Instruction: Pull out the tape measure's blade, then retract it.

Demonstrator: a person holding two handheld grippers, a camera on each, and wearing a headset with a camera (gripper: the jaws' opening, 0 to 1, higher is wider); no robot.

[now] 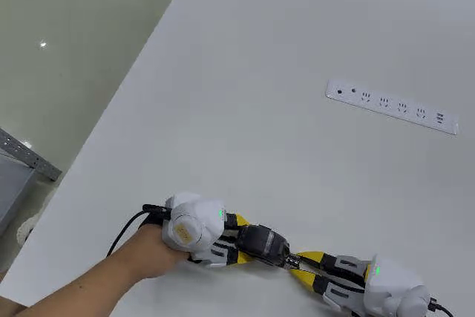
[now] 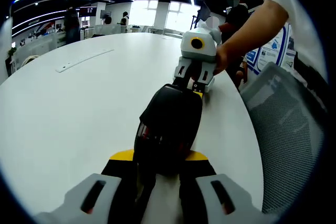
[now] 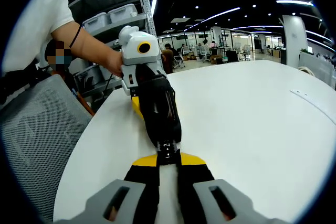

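The rounded, glossy black tape measure (image 1: 263, 244) lies near the edge of the smooth white table (image 1: 260, 109), its case clamped in the left gripper (image 2: 160, 158); the right gripper (image 3: 168, 161) pinches its blade tip; a long white power strip (image 1: 391, 106) lies well apart; a grey mesh chair (image 3: 37, 124) stands beside, in a strip-lit open office.

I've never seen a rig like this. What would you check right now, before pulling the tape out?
1. Left gripper shut on the tape measure: ok.
2. Right gripper pinching the blade tip: ok, its fingers close on either side of the tip.
3. Blade drawn out: not ok, the tip sits right at the case.
4. Bare table to pull along: ok, the power strip lies well away.
5. Blade lock released: cannot tell.
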